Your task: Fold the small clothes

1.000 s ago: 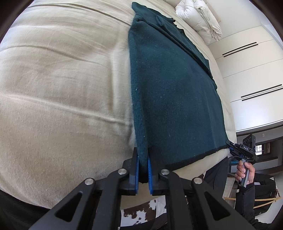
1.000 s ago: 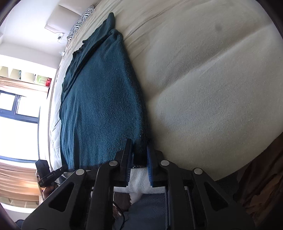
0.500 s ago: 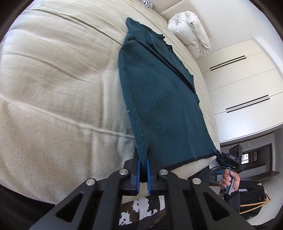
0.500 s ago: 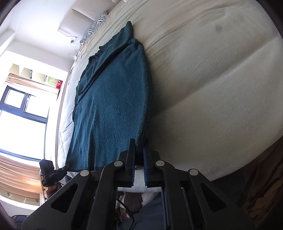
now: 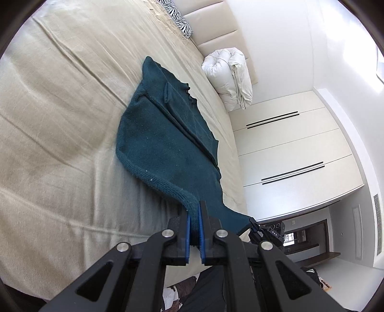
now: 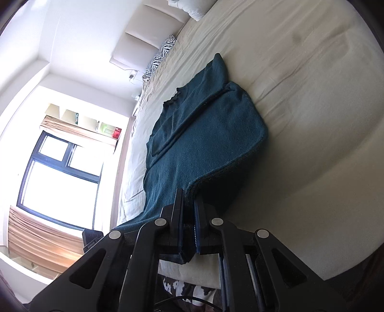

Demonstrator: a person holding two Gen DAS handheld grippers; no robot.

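Observation:
A dark teal knit sweater (image 5: 165, 144) lies on the beige bed (image 5: 60, 120), its near hem raised off the sheet. My left gripper (image 5: 195, 211) is shut on one bottom corner of the hem. The right gripper (image 6: 189, 199) is shut on the other bottom corner of the same sweater (image 6: 204, 134). The far part with collar and folded-in sleeves still rests flat on the bed (image 6: 312, 120). In the left wrist view the right gripper (image 5: 252, 223) shows at the sweater's far corner.
A rolled white duvet (image 5: 230, 76) and a zebra-print pillow (image 5: 177, 16) sit by the headboard. White wardrobe doors (image 5: 288, 156) stand beyond the bed. A bright window (image 6: 55, 182) is on the other side. A cowhide rug (image 6: 182, 288) lies on the floor below.
Both grippers have risen and tilted up while holding the hem corners. The near half of the sweater has lifted off the bed and now sags between them.

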